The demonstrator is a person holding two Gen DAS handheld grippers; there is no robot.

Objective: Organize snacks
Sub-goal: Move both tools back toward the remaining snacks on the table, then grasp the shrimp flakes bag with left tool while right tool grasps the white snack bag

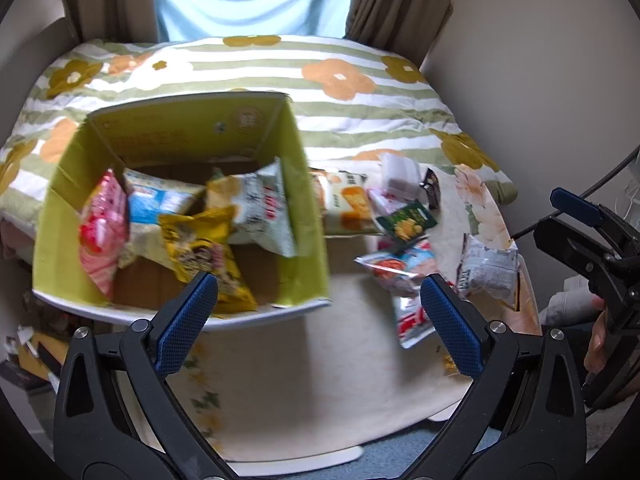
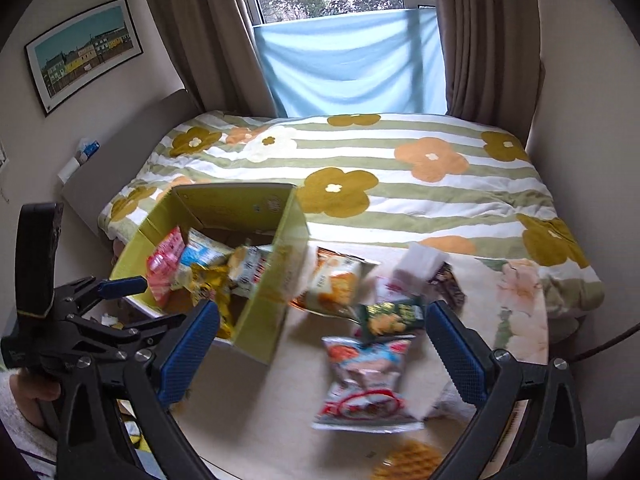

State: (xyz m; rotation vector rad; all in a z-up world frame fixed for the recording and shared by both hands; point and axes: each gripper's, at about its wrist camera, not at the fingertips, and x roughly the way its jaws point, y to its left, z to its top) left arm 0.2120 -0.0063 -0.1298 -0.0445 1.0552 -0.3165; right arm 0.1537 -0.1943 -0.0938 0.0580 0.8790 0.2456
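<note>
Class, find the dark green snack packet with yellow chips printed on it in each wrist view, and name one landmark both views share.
Left wrist: dark green packet lies right of centre, on the table beyond the box.
Right wrist: dark green packet lies centre-right, between the fingers.
Shared landmark: the yellow-green box to its left.

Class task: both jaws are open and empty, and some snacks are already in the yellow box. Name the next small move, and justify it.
Probably lower the right gripper onto the red-and-white snack bag lying on the table right between its open jaws. It is the nearest packet outside the yellow box, which has room.
</note>
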